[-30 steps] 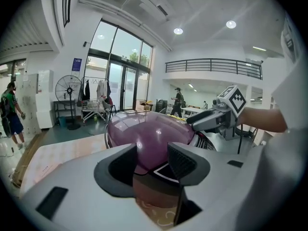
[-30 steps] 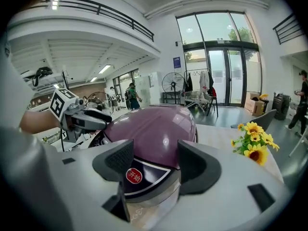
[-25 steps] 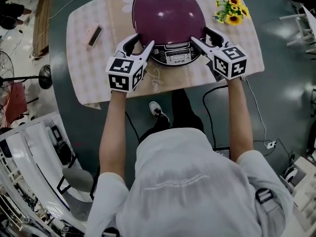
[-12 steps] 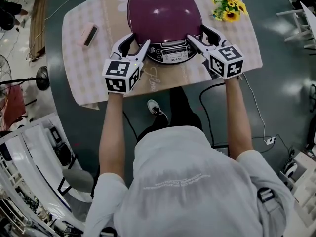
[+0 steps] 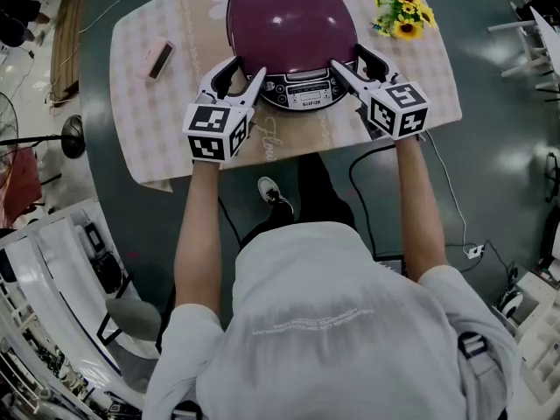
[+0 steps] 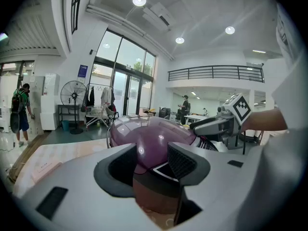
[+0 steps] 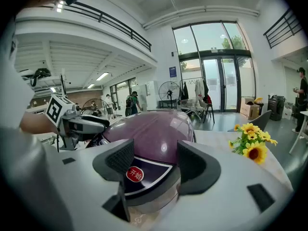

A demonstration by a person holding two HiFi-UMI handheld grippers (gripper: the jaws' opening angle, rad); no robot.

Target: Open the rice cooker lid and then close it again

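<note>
Nothing on the table has shifted in the last second; only the head view has drifted, so the scene sits slightly higher in frame, and both tongs keep their stations. The round plum-purple rice cooker with a glossy domed lid [image 5: 291, 24] stands at top centre on the pale checked tablecloth [image 5: 166, 121], lid down, its silver control panel [image 5: 304, 90] facing the person.

The left gripper [image 5: 248, 68] sits just left of the panel and the right gripper [image 5: 348, 57] just right of it. Both are released, jaws spread with nothing clamped. The gripper views show the cooker's front in each gap, with a round red button [image 7: 136, 174] in the right one.

A small pink box [image 5: 158, 60] lies at upper left and a bunch of yellow sunflowers [image 5: 402, 16] at upper right. Around the table are dark grey-green floor [image 5: 490, 147], tall glazed doors [image 7: 219, 71], a standing fan [image 6: 73, 95] and a railed balcony [image 6: 216, 72].
</note>
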